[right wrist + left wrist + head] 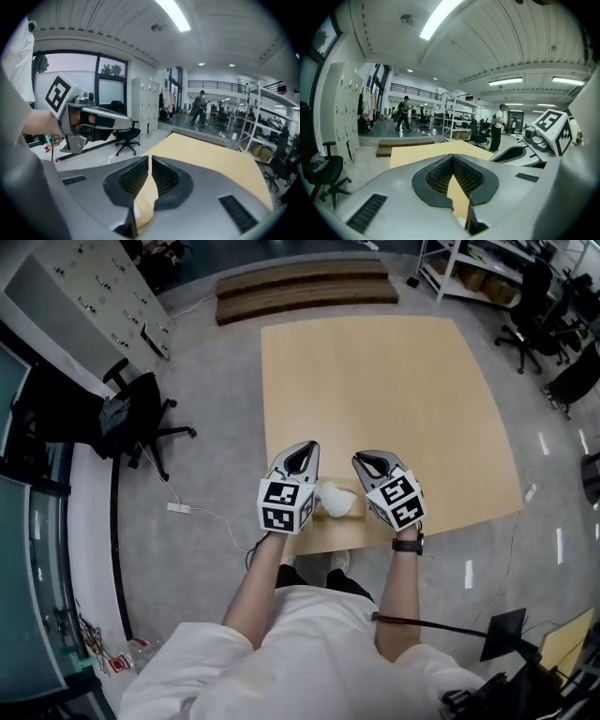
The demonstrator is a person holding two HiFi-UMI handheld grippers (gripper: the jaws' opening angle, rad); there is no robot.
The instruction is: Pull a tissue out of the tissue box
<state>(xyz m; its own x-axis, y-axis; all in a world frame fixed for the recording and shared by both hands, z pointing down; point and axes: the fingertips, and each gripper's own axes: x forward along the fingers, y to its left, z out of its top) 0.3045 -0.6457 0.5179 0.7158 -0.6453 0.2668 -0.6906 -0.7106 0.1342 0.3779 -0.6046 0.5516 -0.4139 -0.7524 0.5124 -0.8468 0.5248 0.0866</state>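
A small tan tissue box point(323, 513) stands at the near edge of the wooden table point(394, 399). A white tissue point(336, 496) puffs out of its top. My left gripper point(302, 457) is just left of the box and my right gripper point(371, 462) just right of it, both pointing away over the table. In the left gripper view the dark pads point(440, 174) meet at the tip with nothing between them. The right gripper view shows its pads point(164, 177) closed the same way, empty. The box is below both gripper cameras and hidden from them.
A black office chair point(141, 418) stands on the floor left of the table, with a power strip and cable point(178, 508) near it. A low wooden platform point(305, 287) lies beyond the table's far edge. More chairs point(534, 310) and shelving stand at the far right.
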